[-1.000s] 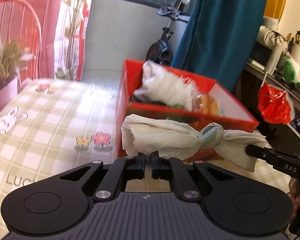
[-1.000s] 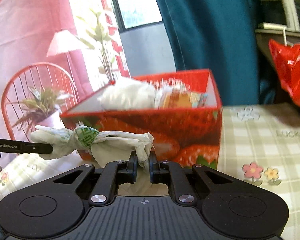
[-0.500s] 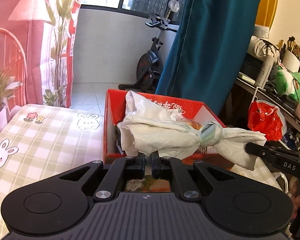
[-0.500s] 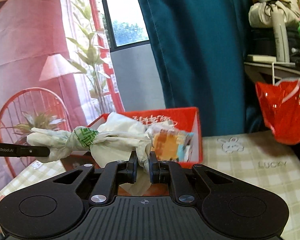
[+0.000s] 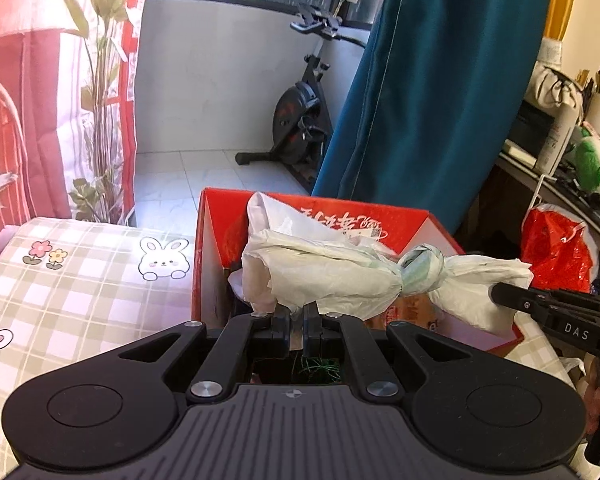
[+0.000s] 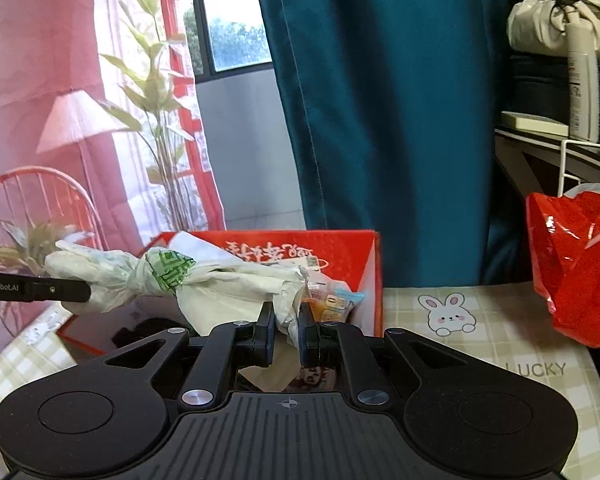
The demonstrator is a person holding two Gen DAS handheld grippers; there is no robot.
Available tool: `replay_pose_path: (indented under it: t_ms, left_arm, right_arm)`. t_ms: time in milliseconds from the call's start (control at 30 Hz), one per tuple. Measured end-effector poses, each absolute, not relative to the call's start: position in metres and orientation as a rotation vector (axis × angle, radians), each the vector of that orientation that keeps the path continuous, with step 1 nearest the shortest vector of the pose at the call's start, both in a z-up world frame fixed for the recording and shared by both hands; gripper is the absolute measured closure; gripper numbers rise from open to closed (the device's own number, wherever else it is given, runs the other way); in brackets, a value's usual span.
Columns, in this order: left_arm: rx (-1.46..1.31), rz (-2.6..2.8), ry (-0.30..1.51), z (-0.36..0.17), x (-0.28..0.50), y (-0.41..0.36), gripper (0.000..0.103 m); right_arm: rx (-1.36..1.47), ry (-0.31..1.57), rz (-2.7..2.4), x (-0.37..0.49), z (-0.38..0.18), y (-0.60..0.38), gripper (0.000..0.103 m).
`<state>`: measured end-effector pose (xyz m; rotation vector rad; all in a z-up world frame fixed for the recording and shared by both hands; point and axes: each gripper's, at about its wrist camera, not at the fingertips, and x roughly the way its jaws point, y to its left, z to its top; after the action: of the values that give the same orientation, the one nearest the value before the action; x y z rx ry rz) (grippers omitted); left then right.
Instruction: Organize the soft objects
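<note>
Knotted bag [image 5: 340, 276] carried from box front to above red box [image 5: 412, 220].

Home living area: exercise bike [image 5: 300, 116] ahead by balcony window, teal curtain [image 5: 432, 92] ahead-right, bunny-print tablecloth [image 5: 80, 280] below-left, cluttered shelf [image 6: 556, 136] right.

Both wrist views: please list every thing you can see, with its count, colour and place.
knotted plastic bag: one, pale cream with a green-printed knot, held in the air over the red box
red box: one, red with white writing, on the table, open on top, holding white plastic and a snack packet
snack packet: one, orange and blue, inside the red box
tablecloth: one, beige check with rabbits and flowers, covering the table
red bag: one, red plastic, hanging at the table's right side
curtain: one, teal, behind the box
exercise bike: one, black, by the far wall
left gripper: one, black, shut on one bag end
right gripper: one, black, shut on the other end
</note>
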<state>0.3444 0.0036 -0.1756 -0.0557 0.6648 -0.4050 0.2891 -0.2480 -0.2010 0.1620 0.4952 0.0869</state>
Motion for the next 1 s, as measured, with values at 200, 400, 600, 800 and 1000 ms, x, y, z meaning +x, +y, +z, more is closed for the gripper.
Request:
replay_pose_path:
  t_ms: [200,400,600,800,1000]
  left_arm:
    - [-0.032,-0.413,0.695,-0.186,0.358,0.002,0.095]
    - [-0.012,-0.399,0.667,-0.185,0.355,0.004,0.043]
    - [-0.011,-0.386,0.641,-0.174,0.346,0.002,0.010]
    - [0.021,-0.382,0.631,-0.161,0.336,-0.001,0.003]
    - [0.069,-0.353,0.589,-0.143,0.314,-0.005,0.000]
  right_arm:
    - [0.147,0.540,0.089,0.311,-0.216,-0.251,0.092]
    - [0.068,0.557,0.083,0.317,-0.224,-0.245,0.079]
    - [0.005,0.546,0.085,0.310,-0.220,-0.239,0.047]
    - [0.015,0.533,0.084,0.299,-0.209,-0.237,0.027]
    - [0.037,0.509,0.082,0.284,-0.192,-0.235,0.003]
